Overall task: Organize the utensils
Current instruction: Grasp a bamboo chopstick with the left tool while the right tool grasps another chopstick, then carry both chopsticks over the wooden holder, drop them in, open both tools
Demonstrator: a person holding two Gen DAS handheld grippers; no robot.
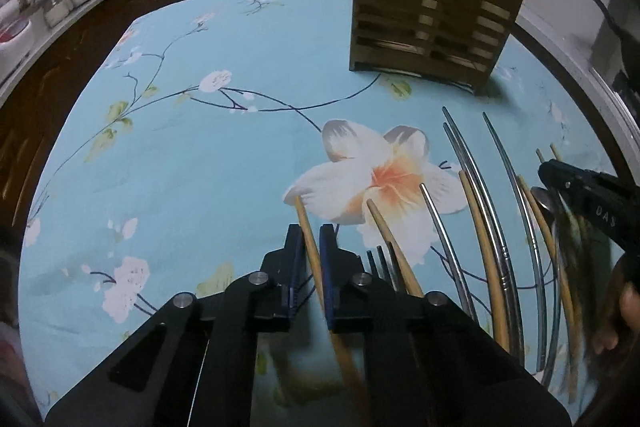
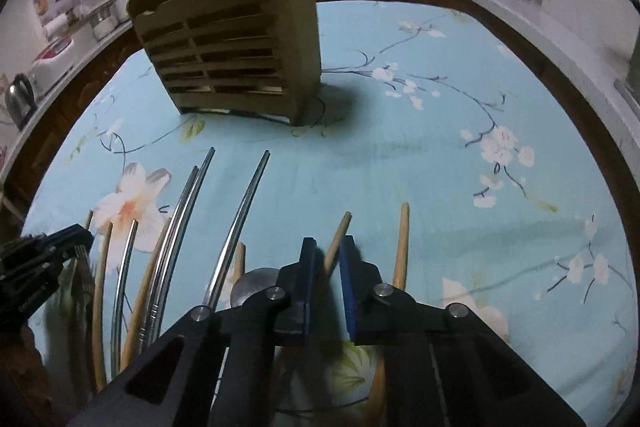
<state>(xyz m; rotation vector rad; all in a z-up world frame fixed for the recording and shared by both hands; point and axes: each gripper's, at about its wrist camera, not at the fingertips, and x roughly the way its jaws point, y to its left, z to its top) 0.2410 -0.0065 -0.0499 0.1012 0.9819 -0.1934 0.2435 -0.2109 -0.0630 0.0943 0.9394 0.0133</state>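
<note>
- where the blue floral tablecloth [image 1: 208,163] filled most of both views, a dark counter edge curved round its far side at the top of the frame.
- a slatted wooden utensil holder [image 1: 432,15] stood upright on the cloth, upper right in the left wrist view and upper left [image 2: 236,39] in the right wrist view.
- wooden and metal chopsticks [image 1: 500,227] lay fanned out on the cloth, lower right in the left view, lower left [image 2: 176,239] in the right.
- the left gripper [image 1: 311,239], bottom centre, was clamped on one wooden chopstick [image 1: 306,227].
- the right gripper [image 2: 328,251], bottom centre, was closed on another wooden chopstick [image 2: 340,231], just beside a spoon bowl [image 2: 252,283].
</note>
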